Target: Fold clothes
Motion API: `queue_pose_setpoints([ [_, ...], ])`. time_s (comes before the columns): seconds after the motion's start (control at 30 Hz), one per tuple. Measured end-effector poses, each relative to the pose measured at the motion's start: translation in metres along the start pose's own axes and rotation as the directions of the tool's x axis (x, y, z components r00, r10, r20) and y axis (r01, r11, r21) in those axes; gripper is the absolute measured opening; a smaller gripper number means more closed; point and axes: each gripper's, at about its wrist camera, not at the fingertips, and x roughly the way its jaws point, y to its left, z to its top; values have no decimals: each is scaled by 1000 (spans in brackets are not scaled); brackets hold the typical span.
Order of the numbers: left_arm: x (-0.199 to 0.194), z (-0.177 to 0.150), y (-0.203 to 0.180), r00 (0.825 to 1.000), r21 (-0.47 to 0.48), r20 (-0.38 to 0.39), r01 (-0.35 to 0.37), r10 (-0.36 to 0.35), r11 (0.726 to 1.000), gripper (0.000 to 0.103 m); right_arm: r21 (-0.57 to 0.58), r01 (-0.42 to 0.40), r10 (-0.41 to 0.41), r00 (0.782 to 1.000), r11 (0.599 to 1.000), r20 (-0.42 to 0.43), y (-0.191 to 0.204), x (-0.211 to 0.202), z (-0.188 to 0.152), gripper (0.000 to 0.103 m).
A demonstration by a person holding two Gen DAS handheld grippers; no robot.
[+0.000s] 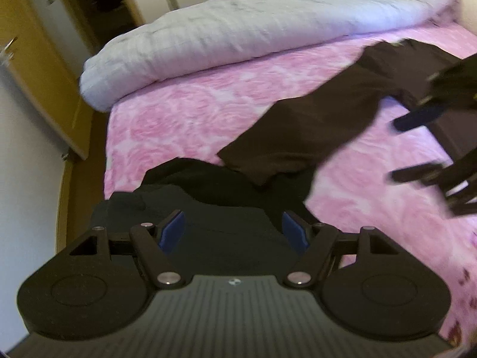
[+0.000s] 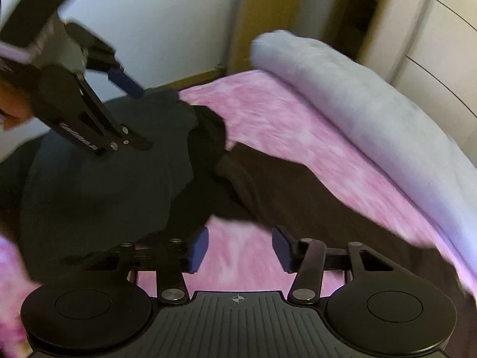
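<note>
A dark brown garment (image 1: 313, 125) lies spread across the pink floral bedcover (image 1: 184, 110). A crumpled black garment (image 1: 226, 191) lies by the bed's near edge, partly under the brown one. My left gripper (image 1: 234, 229) is open and empty just above the black garment. My right gripper (image 2: 238, 246) is open and empty over bare pink cover, between the black garment (image 2: 98, 185) and the brown garment (image 2: 298, 197). The right gripper also shows blurred in the left wrist view (image 1: 417, 146). The left gripper shows in the right wrist view (image 2: 131, 113) over the black garment.
A rolled pale grey duvet (image 1: 244, 35) lies along the far side of the bed. Wooden wardrobe doors (image 1: 38, 68) and a white wall stand beyond the bed's left edge. White cabinet fronts (image 2: 441, 47) stand behind the duvet.
</note>
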Motion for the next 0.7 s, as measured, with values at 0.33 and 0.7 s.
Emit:
queue_pose_setpoints([
  [0.33,28,-40,36,998,-240,-26,-56,51,969,68,-480,78,-104,994,874,-27,28,163,21,48],
  [0.7,13,-24,20,997,-248,-55,-58,46,967,68,-10,67,-63,974,998,217,-69,81,43,5],
])
